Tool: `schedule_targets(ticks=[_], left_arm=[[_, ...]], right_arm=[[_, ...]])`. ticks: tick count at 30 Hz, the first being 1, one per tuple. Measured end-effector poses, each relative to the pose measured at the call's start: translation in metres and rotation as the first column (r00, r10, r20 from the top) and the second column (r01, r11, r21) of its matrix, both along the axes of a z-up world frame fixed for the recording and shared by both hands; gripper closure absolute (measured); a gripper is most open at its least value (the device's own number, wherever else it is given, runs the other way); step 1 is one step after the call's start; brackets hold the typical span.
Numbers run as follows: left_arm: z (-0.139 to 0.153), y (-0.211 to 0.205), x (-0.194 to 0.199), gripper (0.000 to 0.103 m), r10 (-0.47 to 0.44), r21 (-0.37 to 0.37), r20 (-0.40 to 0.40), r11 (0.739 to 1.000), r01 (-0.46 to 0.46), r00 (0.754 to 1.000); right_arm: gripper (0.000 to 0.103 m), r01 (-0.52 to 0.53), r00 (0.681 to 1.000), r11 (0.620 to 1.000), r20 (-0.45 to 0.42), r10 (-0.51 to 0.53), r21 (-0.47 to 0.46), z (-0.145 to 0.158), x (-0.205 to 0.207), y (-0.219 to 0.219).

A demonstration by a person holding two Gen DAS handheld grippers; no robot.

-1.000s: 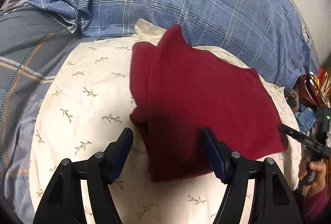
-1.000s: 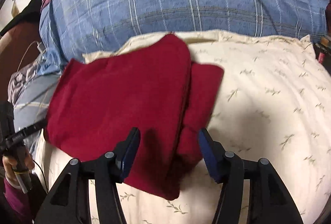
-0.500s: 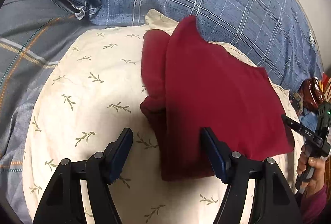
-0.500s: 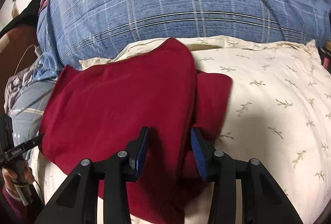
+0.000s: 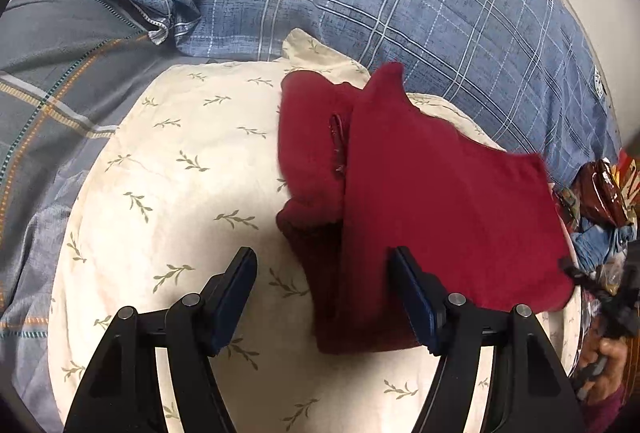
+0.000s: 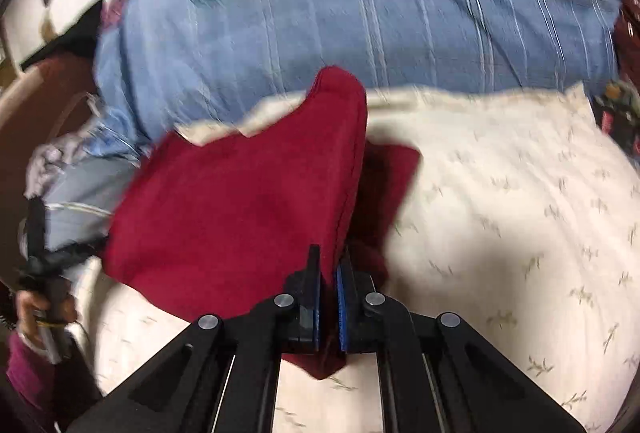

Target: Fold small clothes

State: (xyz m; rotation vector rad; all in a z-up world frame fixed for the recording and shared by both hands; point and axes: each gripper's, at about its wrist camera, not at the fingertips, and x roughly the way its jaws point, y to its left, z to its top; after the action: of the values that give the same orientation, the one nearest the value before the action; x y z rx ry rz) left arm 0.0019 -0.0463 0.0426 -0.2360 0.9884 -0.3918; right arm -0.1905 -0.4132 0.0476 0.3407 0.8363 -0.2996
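Observation:
A dark red garment (image 5: 432,201) lies partly folded on a cream leaf-print pillow (image 5: 168,193). My left gripper (image 5: 324,297) is open and empty, its jaws straddling the garment's near edge just above the pillow. My right gripper (image 6: 327,293) is shut on the red garment (image 6: 248,209), pinching the folded edge and raising that layer. In the left wrist view the right gripper shows only as a blurred dark shape at the far right, with the hand holding it.
A blue plaid duvet (image 5: 380,1) with a round crest bulges behind the pillow. A grey striped blanket (image 5: 52,73) lies to the left. Dark red and blue clutter (image 5: 600,209) sits at the right edge. The right wrist view is motion-blurred.
My right gripper has closed from open onto the garment's folded edge and started lifting it. My left gripper stayed open and drew back slightly to the garment's left side.

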Motion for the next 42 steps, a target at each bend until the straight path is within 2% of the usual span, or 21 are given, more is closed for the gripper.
schedule_targets(ticks=[1, 3, 5, 6, 7, 10, 12, 15, 17, 19, 21, 24, 27, 30, 33, 34, 38, 42], left_arm=[[0.0, -0.001, -0.001, 0.034, -0.004, 0.004, 0.001, 1.0, 0.004, 1.0], [0.002, -0.005, -0.005, 0.034, -0.017, 0.02, 0.014, 1.0, 0.017, 1.0], [0.006, -0.007, -0.011, 0.034, -0.039, 0.041, 0.036, 0.998, 0.038, 0.999], [0.007, -0.009, -0.013, 0.034, -0.055, 0.058, 0.049, 0.997, 0.052, 0.997], [0.008, -0.012, -0.015, 0.034, -0.067, 0.074, 0.056, 0.995, 0.063, 0.996], [0.004, -0.019, -0.014, 0.034, -0.078, 0.128, 0.043, 0.989, 0.072, 0.996], [0.0, -0.022, -0.012, 0.034, -0.074, 0.159, 0.029, 0.985, 0.069, 0.997], [-0.003, -0.02, -0.008, 0.03, -0.044, 0.186, 0.016, 0.982, 0.04, 0.999], [-0.006, -0.017, -0.005, 0.026, -0.027, 0.191, 0.0, 0.981, 0.026, 1.0], [-0.006, -0.014, -0.005, 0.026, -0.01, 0.176, -0.004, 0.984, 0.01, 1.0], [-0.006, -0.013, -0.005, 0.026, 0.0, 0.16, -0.005, 0.987, 0.001, 1.0], [-0.001, -0.009, -0.007, 0.028, 0.026, 0.138, -0.002, 0.99, -0.025, 1.0], [0.007, -0.006, -0.011, 0.028, 0.042, 0.13, 0.034, 0.99, -0.046, 0.999], [0.01, -0.002, -0.014, 0.028, 0.055, 0.143, 0.053, 0.988, -0.062, 0.997], [0.007, 0.0, -0.014, 0.028, 0.055, 0.146, 0.042, 0.987, -0.061, 0.998], [0.006, -0.001, -0.013, 0.028, 0.05, 0.15, 0.041, 0.987, -0.056, 0.998], [0.004, -0.003, -0.008, 0.027, 0.034, 0.161, 0.039, 0.986, -0.04, 0.999], [-0.001, -0.001, 0.002, 0.026, 0.025, 0.145, 0.013, 0.989, -0.027, 1.0]], right_arm=[[0.098, 0.009, 1.0, 1.0, -0.016, -0.009, 0.017, -0.009, 0.005, -0.003], [0.096, 0.023, 1.0, 0.999, 0.001, -0.023, 0.031, -0.007, 0.006, -0.004], [0.087, 0.046, 0.999, 0.998, 0.025, -0.047, 0.048, 0.004, 0.003, -0.006], [0.077, 0.057, 0.998, 0.998, 0.032, -0.058, 0.035, 0.01, 0.0, -0.005], [0.073, 0.069, 0.997, 0.997, 0.035, -0.07, 0.015, 0.016, -0.002, -0.002], [0.072, 0.001, 0.998, 1.0, 0.07, -0.003, 0.028, 0.029, -0.003, 0.011], [0.071, -0.071, 0.996, 0.997, 0.06, 0.068, 0.038, 0.027, 0.005, 0.027], [0.066, -0.174, 0.984, 0.985, -0.029, 0.174, 0.01, -0.001, 0.026, 0.056], [0.065, -0.162, 0.981, 0.987, -0.113, 0.16, -0.016, -0.025, 0.038, 0.063], [0.06, -0.153, 0.984, 0.987, -0.099, 0.147, -0.048, -0.02, 0.039, 0.07], [0.059, -0.156, 0.983, 0.988, -0.096, 0.154, -0.02, -0.01, 0.042, 0.076], [0.059, -0.198, 0.98, 0.98, -0.034, 0.198, 0.003, 0.013, 0.049, 0.094], [0.059, -0.241, 0.971, 0.969, -0.011, 0.241, -0.056, 0.032, 0.078, 0.119], [0.06, -0.288, 0.957, 0.954, -0.006, 0.289, -0.08, 0.034, 0.122, 0.141], [0.061, -0.312, 0.95, 0.947, -0.036, 0.311, -0.071, 0.02, 0.168, 0.156], [0.064, -0.323, 0.946, 0.941, -0.051, 0.32, -0.096, 0.013, 0.186, 0.164], [0.064, -0.314, 0.949, 0.936, -0.07, 0.306, -0.159, -0.003, 0.229, 0.175], [0.064, -0.293, 0.955, 0.951, -0.075, 0.286, -0.098, -0.022, 0.268, 0.174]])
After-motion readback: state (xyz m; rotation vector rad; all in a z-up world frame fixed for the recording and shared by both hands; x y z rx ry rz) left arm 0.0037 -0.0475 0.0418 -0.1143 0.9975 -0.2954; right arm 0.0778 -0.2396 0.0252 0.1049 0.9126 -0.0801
